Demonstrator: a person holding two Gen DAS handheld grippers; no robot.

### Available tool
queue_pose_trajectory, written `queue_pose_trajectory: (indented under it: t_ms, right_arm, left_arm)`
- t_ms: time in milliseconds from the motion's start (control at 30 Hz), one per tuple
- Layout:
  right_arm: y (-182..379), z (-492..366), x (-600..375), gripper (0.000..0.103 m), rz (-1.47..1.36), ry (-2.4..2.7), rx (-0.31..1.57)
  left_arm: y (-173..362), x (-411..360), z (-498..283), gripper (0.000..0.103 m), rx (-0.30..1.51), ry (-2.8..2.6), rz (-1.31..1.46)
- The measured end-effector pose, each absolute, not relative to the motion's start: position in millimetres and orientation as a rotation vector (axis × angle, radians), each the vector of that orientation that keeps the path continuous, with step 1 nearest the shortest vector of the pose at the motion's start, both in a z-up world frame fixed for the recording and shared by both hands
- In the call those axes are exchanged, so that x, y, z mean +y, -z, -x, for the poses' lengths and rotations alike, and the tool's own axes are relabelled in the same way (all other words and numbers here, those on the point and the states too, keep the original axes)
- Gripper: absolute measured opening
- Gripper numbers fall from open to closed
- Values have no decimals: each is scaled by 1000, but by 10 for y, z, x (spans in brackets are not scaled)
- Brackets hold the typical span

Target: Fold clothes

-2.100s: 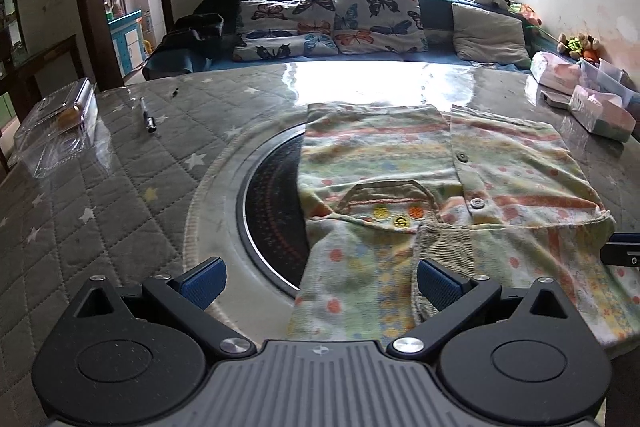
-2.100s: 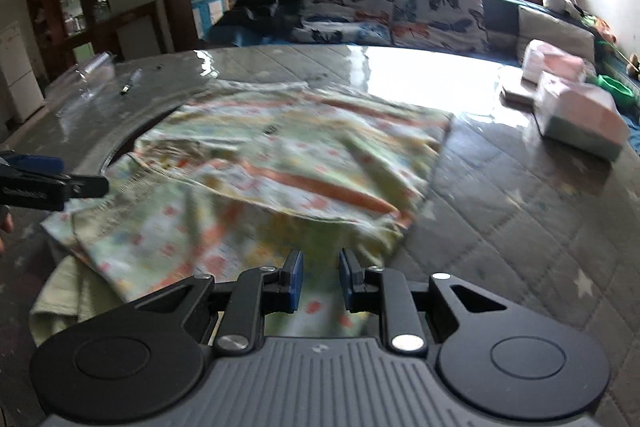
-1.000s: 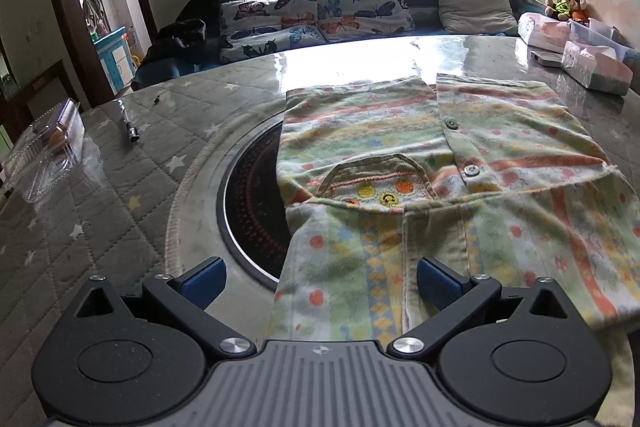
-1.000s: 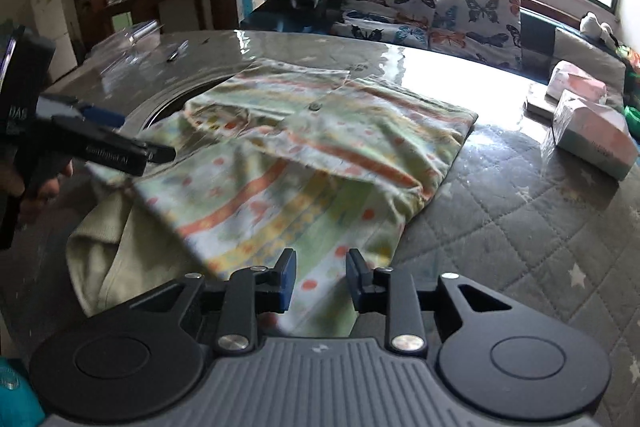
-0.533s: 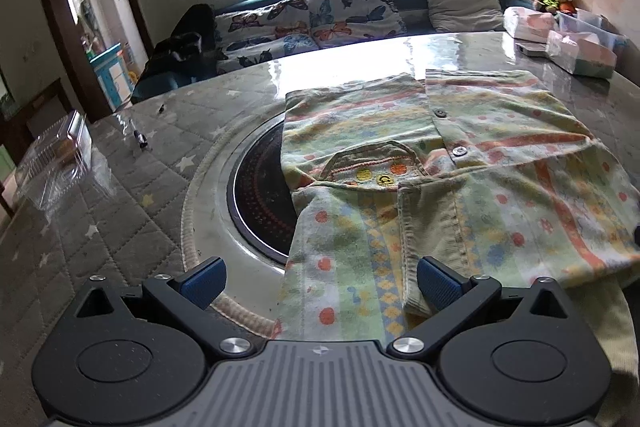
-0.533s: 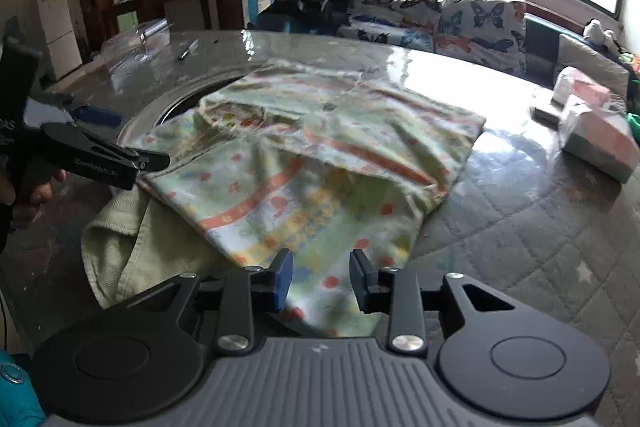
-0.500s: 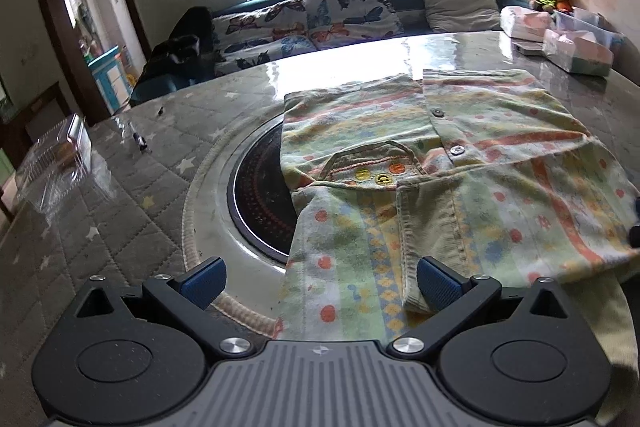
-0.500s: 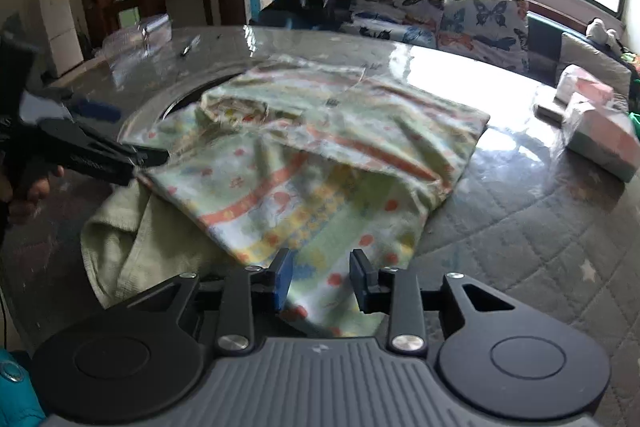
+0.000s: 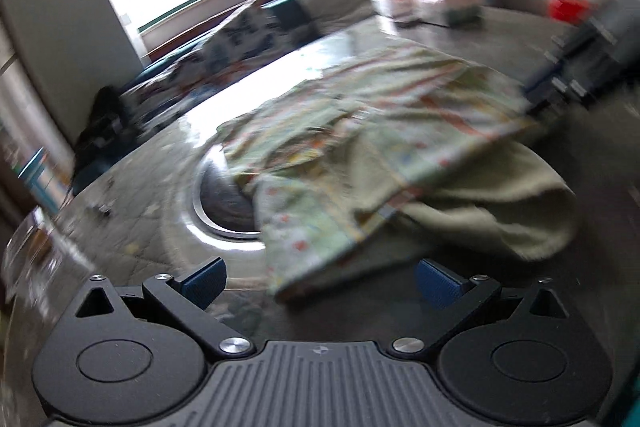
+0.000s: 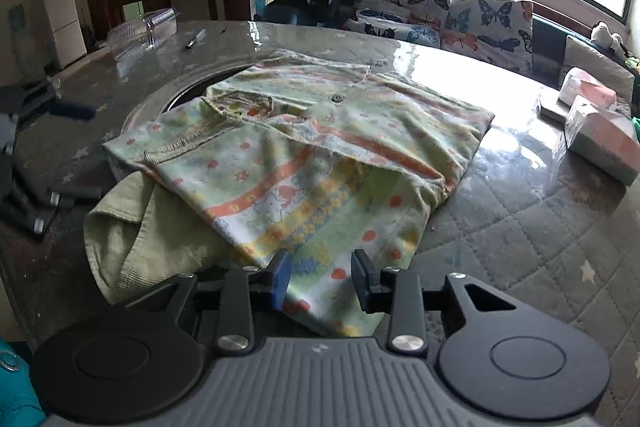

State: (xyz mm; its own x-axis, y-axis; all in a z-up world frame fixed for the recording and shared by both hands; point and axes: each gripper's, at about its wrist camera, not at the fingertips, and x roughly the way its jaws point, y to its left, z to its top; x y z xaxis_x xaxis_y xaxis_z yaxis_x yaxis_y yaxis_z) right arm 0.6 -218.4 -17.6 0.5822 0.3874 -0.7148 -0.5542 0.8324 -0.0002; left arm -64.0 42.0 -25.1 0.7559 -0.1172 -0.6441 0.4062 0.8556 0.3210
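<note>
Table (image 10: 520,235): shirt (image 10: 320,147) hem between right tool (image 10: 320,281) tips.

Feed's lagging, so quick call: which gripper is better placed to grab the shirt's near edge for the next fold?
Right. The right gripper is open with the shirt hem already between its fingers, in a sharp view. The left gripper is also open, but its blurred view shows it off the shirt's corner, so it probably needs repositioning.
</note>
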Motion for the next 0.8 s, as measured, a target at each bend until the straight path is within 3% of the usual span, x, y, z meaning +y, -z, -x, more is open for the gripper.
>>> queue_pose_trajectory:
  t_ms: [133,333,433,600,667,800]
  right_arm:
    - [145,18,-2158,36,253,-565,766]
    - [134,49,-2143,36,265,-570,764]
    - [131,62,-2156,36,270,-572,767]
    - [127,94,-2158,36,288,-582,766]
    - [119,112,-2158,36,298,-590,762]
    - [97,161,-2137,37,325,-623,754]
  left_arm:
    - [300,280,689,100,609,376,-512]
    - [374,70,763,86,536,494,-575]
    - [398,-12,768,73,512,553,-580]
    - [405,-85,756,35,489,627,-568]
    - [384,-77,738,25,492,644,-547]
    - [253,-20,613,14,498,637,-448]
